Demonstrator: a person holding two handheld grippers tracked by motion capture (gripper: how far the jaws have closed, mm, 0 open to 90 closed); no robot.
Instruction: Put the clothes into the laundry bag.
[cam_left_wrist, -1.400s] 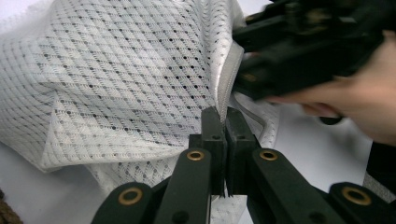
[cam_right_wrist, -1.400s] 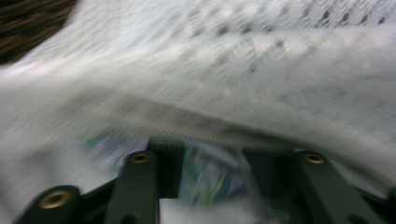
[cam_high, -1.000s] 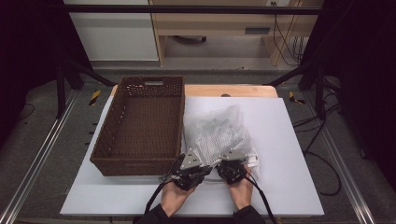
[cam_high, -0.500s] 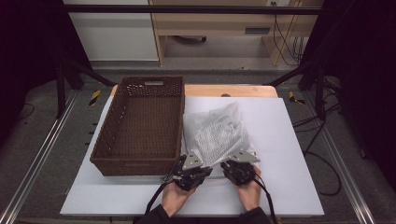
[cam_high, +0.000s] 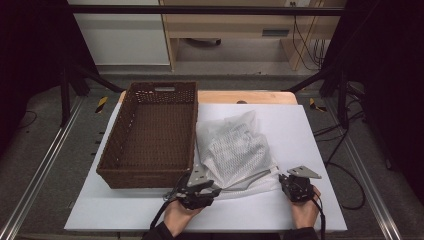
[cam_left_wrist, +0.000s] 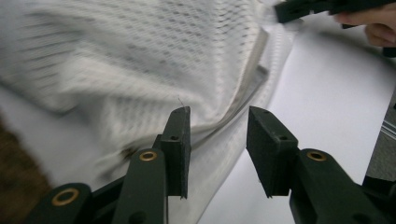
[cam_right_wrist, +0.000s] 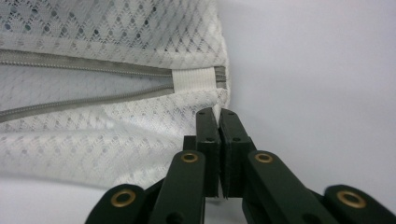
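A white mesh laundry bag (cam_high: 235, 150) lies on the white table (cam_high: 310, 130), right of a brown wicker basket (cam_high: 145, 177). My left gripper (cam_high: 207, 187) sits at the bag's near left edge. Its jaws have just been opening and now stand open (cam_left_wrist: 218, 116), with the bag's hem (cam_left_wrist: 140, 56) between them and unpressed. My right gripper (cam_high: 286, 180) is at the bag's near right corner. In the right gripper view it is shut (cam_right_wrist: 217, 112), pinching the corner fabric just below the end of the grey zipper (cam_right_wrist: 84, 105), which gapes partly open.
The basket holds nothing and takes up the table's left half. Bare white tabletop runs right of the bag and along the front edge. Metal rails flank the table, and a wooden strip (cam_high: 250, 96) lines its far edge.
My right hand has slid right along the front edge, and the bag's near right corner has stretched out with it. My left gripper's jaws have parted.
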